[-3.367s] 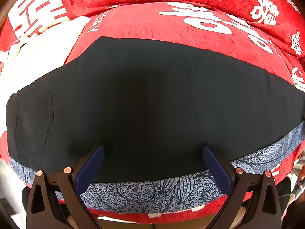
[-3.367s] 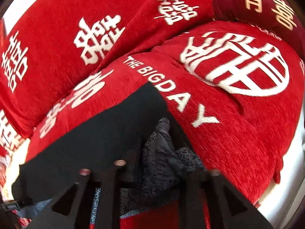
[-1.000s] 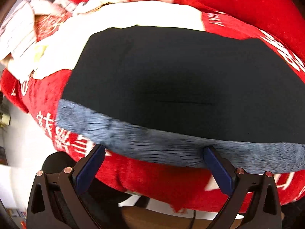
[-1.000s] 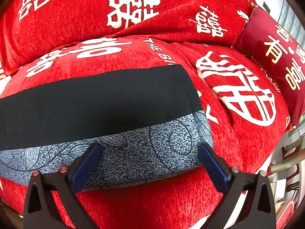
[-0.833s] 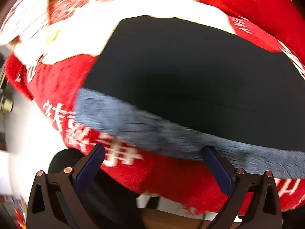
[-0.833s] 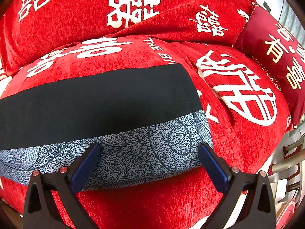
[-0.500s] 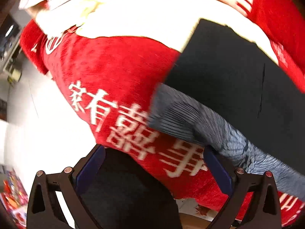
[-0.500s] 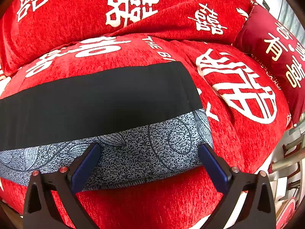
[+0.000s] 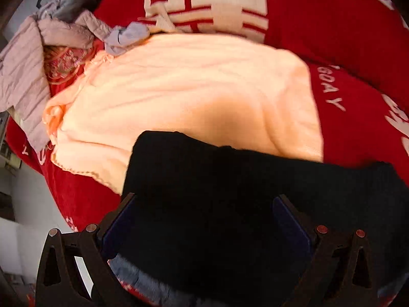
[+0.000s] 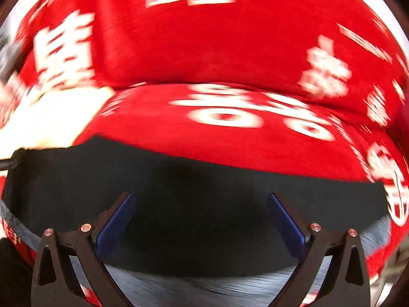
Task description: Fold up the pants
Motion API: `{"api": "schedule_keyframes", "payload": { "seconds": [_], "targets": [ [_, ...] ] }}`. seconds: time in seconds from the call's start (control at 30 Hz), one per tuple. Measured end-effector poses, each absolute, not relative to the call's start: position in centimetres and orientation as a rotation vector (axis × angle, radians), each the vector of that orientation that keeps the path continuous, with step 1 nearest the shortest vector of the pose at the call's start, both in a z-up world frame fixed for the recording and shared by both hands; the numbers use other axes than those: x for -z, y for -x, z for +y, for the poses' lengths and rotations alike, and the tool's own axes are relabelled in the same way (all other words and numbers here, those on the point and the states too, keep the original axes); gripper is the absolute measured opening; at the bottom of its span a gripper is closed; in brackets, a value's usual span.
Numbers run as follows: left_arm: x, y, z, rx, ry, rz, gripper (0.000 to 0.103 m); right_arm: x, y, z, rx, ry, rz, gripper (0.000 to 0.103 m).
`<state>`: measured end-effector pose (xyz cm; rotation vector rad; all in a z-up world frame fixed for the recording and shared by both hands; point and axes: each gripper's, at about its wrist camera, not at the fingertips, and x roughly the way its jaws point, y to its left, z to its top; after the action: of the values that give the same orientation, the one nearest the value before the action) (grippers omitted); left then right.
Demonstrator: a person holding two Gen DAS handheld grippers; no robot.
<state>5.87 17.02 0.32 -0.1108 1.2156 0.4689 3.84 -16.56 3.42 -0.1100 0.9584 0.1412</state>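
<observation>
The black pants [image 9: 230, 204] lie flat on a red sofa seat, with a grey patterned cloth [image 10: 204, 289] showing along their near edge. In the left wrist view my left gripper [image 9: 204, 220] is open, its blue pads spread wide over the pants' left end. In the right wrist view the pants [image 10: 204, 204] stretch across the frame as a long black band. My right gripper [image 10: 200, 217] is open over their middle, holding nothing. This view is motion-blurred.
A peach blanket [image 9: 179, 97] lies beyond the pants' left end. A lilac padded jacket [image 9: 30, 58] and a small grey garment [image 9: 125, 35] are piled at the far left. The red sofa [image 10: 230, 51] with white characters fills the background. White floor [image 9: 23, 204] lies at the left.
My left gripper has swung up from the sofa's front edge over the pants' left end. My right gripper has moved left and forward over the pants. Both stay open.
</observation>
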Motion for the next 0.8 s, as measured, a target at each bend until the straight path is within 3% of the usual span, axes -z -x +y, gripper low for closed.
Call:
{"api": "schedule_keyframes", "payload": {
  "seconds": [0.17,0.43,0.63,0.8],
  "targets": [
    [0.9,-6.6,18.8,-0.484,0.189,1.244,0.103,-1.0,-7.4,-10.3,-0.095,0.218,0.987,0.103],
    [1.9,-7.3,19.9,-0.435,0.220,1.242,0.103,0.6,-13.1,-9.8,-0.031,0.199,1.060,0.103],
    [-0.6,-4.9,20.0,-0.399,0.320,1.195,0.103,-3.1,-9.3,-8.6,-0.109,0.112,1.000,0.103],
    [0.0,-2.6,18.4,-0.406,0.255,1.211,0.103,-2.2,-5.9,-4.7,-0.308,0.151,1.037,0.103]
  ]
}}
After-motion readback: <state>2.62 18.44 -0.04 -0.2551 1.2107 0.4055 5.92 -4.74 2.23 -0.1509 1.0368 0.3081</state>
